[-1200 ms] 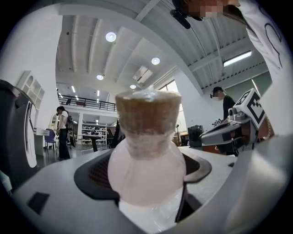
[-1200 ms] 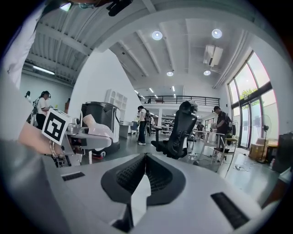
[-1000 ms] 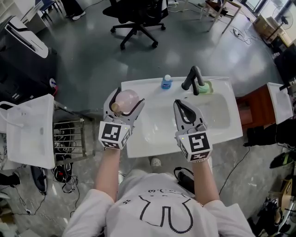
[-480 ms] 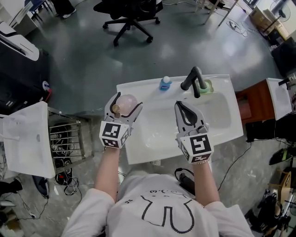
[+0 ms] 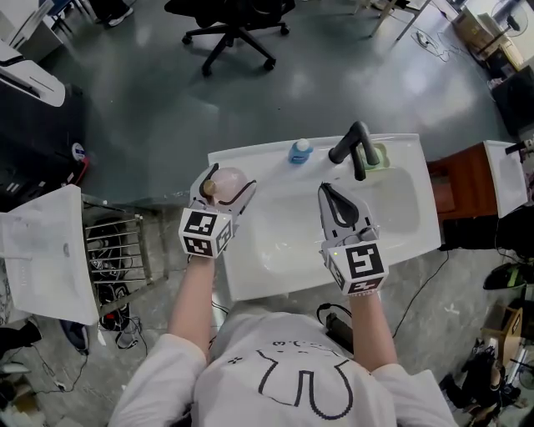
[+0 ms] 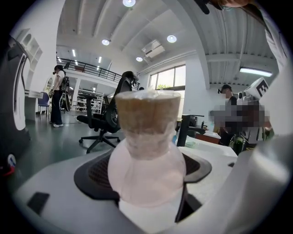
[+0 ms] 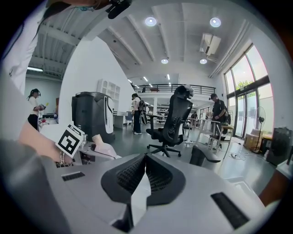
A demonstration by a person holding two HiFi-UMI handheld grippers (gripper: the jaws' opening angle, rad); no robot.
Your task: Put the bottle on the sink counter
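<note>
— Where is the bottle point(image 6: 146, 169) sitting?
— The left hand-held gripper point(image 5: 231, 178) is clamping the pink bottle between its jaws, at the left edge of the white desk point(image 5: 271, 279).
— And the right hand-held gripper point(image 5: 327, 190)?
— Its jaws are pressing together on nothing, over the basin. An office chair point(image 5: 229, 21) is standing on the grey floor point(image 5: 150, 108) beyond.

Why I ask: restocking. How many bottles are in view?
2: a pink bottle held in the left gripper, and a blue-capped bottle on the counter beside the faucet.
</note>
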